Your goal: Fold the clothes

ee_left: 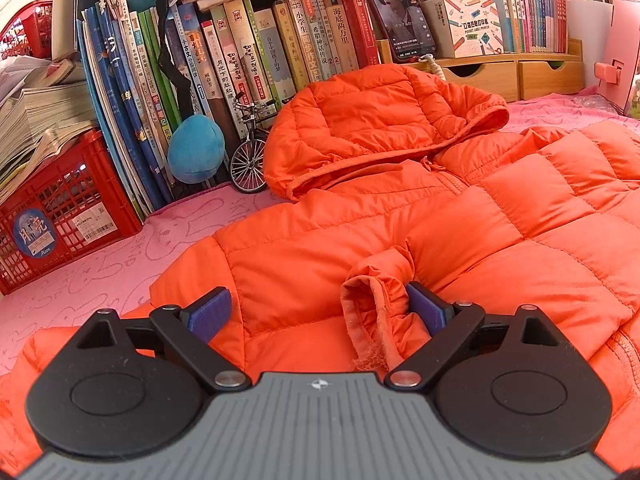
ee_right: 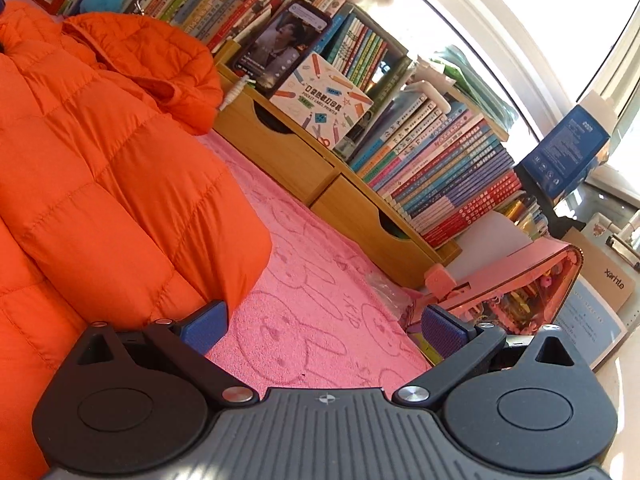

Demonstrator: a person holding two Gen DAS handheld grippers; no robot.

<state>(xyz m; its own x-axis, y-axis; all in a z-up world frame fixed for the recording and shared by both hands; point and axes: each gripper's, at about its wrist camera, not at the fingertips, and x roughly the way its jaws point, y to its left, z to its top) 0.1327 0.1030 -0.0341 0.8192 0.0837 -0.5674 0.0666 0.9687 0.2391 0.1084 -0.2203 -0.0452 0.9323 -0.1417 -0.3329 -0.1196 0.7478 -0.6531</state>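
Observation:
An orange quilted hooded jacket (ee_left: 460, 216) lies spread on a pink towel (ee_left: 104, 268), hood (ee_left: 380, 120) toward the books. A sleeve is folded over the body, its cuff (ee_left: 376, 304) lying between my left gripper's fingers. The left gripper (ee_left: 320, 312) is open just above the jacket, its right blue pad (ee_left: 424, 308) touching the cuff. In the right wrist view the jacket (ee_right: 100, 160) fills the left side. My right gripper (ee_right: 324, 328) is open over the bare pink towel (ee_right: 320, 264), its left pad (ee_right: 204, 326) right beside the jacket's edge.
Upright books (ee_left: 240, 56) line the back, with a red crate (ee_left: 60, 216), a blue plush (ee_left: 196, 148) and a small model bicycle (ee_left: 252, 152). A phone (ee_left: 400, 12) leans on a wooden drawer shelf (ee_right: 352, 200). A pink case (ee_right: 500, 280) lies at the right.

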